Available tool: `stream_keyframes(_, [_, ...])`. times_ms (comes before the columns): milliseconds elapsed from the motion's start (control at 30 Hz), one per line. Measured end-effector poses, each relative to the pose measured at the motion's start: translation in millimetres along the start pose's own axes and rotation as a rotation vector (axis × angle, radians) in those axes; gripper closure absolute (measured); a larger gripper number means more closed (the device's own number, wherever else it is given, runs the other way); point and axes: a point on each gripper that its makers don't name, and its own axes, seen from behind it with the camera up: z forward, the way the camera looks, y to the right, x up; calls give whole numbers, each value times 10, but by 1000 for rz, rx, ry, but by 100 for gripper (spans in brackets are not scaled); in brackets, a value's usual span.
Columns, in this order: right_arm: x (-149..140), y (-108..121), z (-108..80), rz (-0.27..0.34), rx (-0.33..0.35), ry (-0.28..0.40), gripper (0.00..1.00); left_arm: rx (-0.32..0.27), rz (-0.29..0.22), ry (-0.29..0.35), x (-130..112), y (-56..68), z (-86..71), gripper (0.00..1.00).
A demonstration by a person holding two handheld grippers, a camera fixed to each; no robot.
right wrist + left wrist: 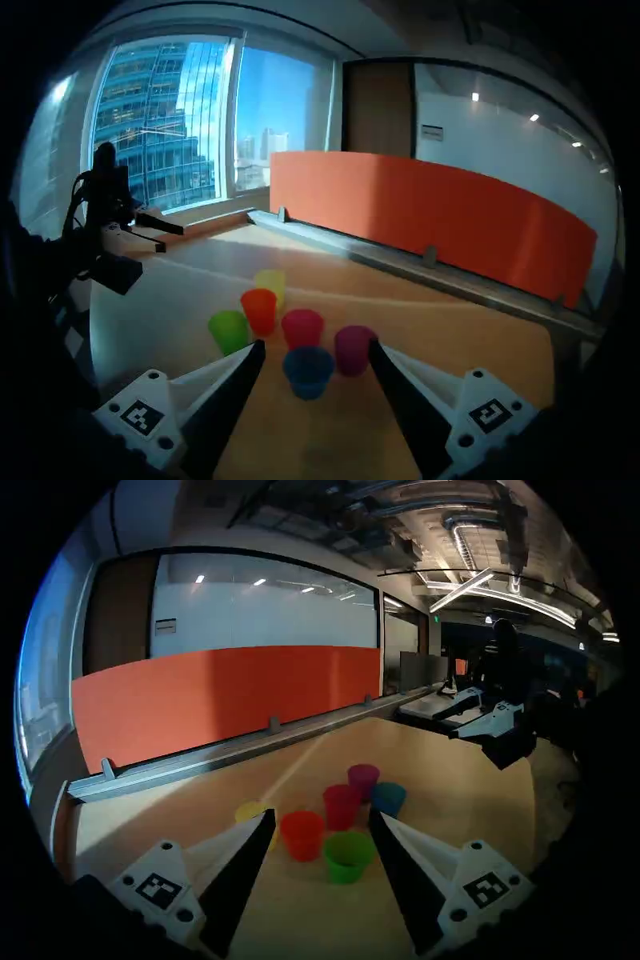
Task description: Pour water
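Looks out along the left claw, spread wide, gripping nothing, held low over the pale wooden surface. Just ahead of the fingertips, a tight cluster of six small plastic cups, all upright on the surface: yellow cup at the left, beside the left finger; orange cup next to that; green cup nearest the camera; pink cup behind the orange; purple cup farthest back; blue cup at the right of the group. Touching or barely apart: cannot tell. Water inside or not: cannot tell either. Farther off to the right, over the far edge of the surface, the right claw, white fingers parted, with the dark figure of a person behind. Along the back of the surface, a metal rail below an orange partition.

In the right gripper view, the same cluster from the other side. Right claw wide too, nothing between the pads. Blue cup closest, framed by the two fingers and clear of both; purple cup just to the right, pink cup just behind, orange cup and yellow cup beyond, green cup off to the left. At the left edge, well apart from the cups, the left claw, fingers parted, in front of a tall window.
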Motion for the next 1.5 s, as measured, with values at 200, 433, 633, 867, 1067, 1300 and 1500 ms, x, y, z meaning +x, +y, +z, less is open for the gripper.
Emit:
stream_keyframes(200, [-104, -1, 64, -1, 8, -19, 1, -19, 16, -31, -179, 77, 93, 14])
stream_keyframes(433, [-238, 10, 138, -3, 15, -42, 1, -51, 35, -79, -402, 176, 211, 14])
stream_keyframes(633, [-337, 20, 194, 1, 20, -59, 1, -68, 32, -111, -569, 210, 311, 14])
stream_keyframes(867, [-431, 36, 259, 10, 21, -74, 1, -90, 21, -144, -762, 249, 415, 14])
stream_keyframes(1067, [-496, 41, 312, 14, 23, -87, 1, -101, 33, -174, -929, 276, 497, 14])
stream_keyframes(1300, [-535, 53, 364, 14, 23, -98, 1, -113, 42, -205, -1081, 303, 619, 14])
stream_keyframes(1500, [-528, 65, 401, 15, 26, -100, 1, -133, 47, -230, -1184, 344, 722, 14])
